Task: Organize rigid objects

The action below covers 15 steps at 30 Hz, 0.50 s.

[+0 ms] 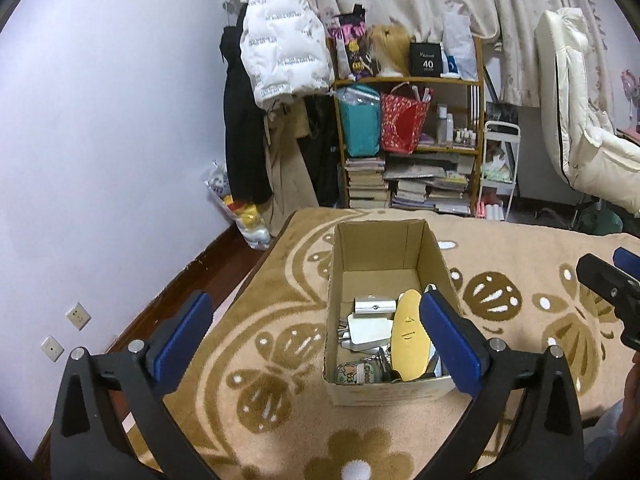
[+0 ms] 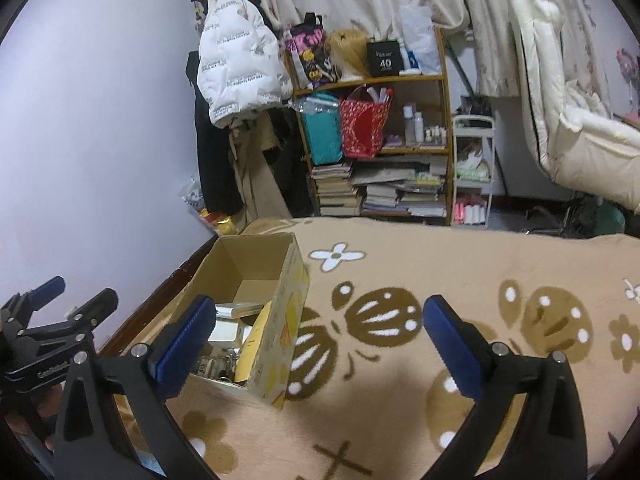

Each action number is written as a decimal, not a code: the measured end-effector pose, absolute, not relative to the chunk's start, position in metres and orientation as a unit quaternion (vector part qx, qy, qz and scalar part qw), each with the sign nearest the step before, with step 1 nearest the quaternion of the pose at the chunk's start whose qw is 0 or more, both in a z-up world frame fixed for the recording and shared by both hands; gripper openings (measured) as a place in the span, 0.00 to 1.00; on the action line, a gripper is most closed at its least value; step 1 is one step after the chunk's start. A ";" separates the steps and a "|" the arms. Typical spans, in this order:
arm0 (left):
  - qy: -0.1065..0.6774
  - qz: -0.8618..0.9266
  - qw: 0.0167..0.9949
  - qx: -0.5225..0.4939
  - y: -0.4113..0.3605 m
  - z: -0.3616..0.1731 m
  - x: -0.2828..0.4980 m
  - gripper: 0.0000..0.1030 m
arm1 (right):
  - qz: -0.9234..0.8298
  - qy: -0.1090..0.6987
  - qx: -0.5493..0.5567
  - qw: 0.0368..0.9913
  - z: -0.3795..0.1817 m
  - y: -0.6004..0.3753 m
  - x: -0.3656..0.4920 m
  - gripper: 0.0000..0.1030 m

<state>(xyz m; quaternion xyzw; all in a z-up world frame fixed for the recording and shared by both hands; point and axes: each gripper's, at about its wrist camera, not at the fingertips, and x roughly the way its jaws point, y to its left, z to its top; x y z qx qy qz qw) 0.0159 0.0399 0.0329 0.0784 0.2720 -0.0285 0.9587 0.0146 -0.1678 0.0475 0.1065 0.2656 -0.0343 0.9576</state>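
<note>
An open cardboard box (image 1: 438,264) stands on a beige patterned blanket (image 1: 280,420). Inside lie a long yellow oval object (image 1: 408,344), a white power adapter (image 1: 366,330), a silver metal piece (image 1: 374,306), a small round patterned case (image 1: 354,374) and other small items. My left gripper (image 1: 316,338) hovers open just in front of the box, nothing between its blue pads. My right gripper (image 2: 316,340) is open over the blanket to the right of the box (image 2: 280,320), holding nothing. Each gripper shows at the edge of the other's view.
A purple wall (image 1: 100,140) and dark wood floor strip run along the left of the bed. Beyond the bed stand a wooden shelf (image 1: 408,120) with bags and stacked books, hung coats, a small white cart (image 1: 498,168) and a cream chair (image 1: 580,120).
</note>
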 end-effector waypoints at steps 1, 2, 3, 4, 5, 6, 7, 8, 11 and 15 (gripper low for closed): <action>0.270 -0.029 0.959 0.077 0.041 0.033 0.013 0.99 | -0.036 0.263 0.105 0.959 0.048 -0.168 0.011 1.00; 0.267 -0.028 0.960 0.074 0.043 0.034 0.010 0.99 | -0.036 0.260 0.105 0.959 0.048 -0.168 0.007 1.00; 0.265 -0.026 0.961 0.071 0.045 0.034 0.007 0.99 | -0.035 0.258 0.105 0.960 0.048 -0.168 0.005 1.00; 0.262 -0.024 0.962 0.069 0.046 0.035 0.005 0.99 | -0.035 0.255 0.107 0.960 0.048 -0.168 0.002 1.00; 0.261 -0.021 0.963 0.064 0.049 0.035 0.003 0.99 | -0.034 0.255 0.109 0.960 0.048 -0.169 0.001 1.00; 0.261 -0.020 0.963 0.061 0.051 0.035 0.002 0.99 | -0.034 0.253 0.111 0.960 0.048 -0.170 0.000 1.00; 0.260 -0.020 0.964 0.056 0.053 0.036 0.000 0.99 | -0.032 0.250 0.118 0.961 0.048 -0.172 -0.002 1.00; 0.259 -0.018 0.964 0.055 0.054 0.036 -0.001 0.99 | -0.028 0.248 0.123 0.961 0.049 -0.173 -0.003 1.00; 0.251 -0.005 0.966 0.054 0.057 0.037 -0.006 0.99 | -0.033 0.239 0.122 0.963 0.049 -0.174 -0.007 1.00; 0.246 -0.004 0.968 0.053 0.058 0.033 -0.012 0.99 | -0.037 0.239 0.117 0.963 0.045 -0.172 -0.011 1.00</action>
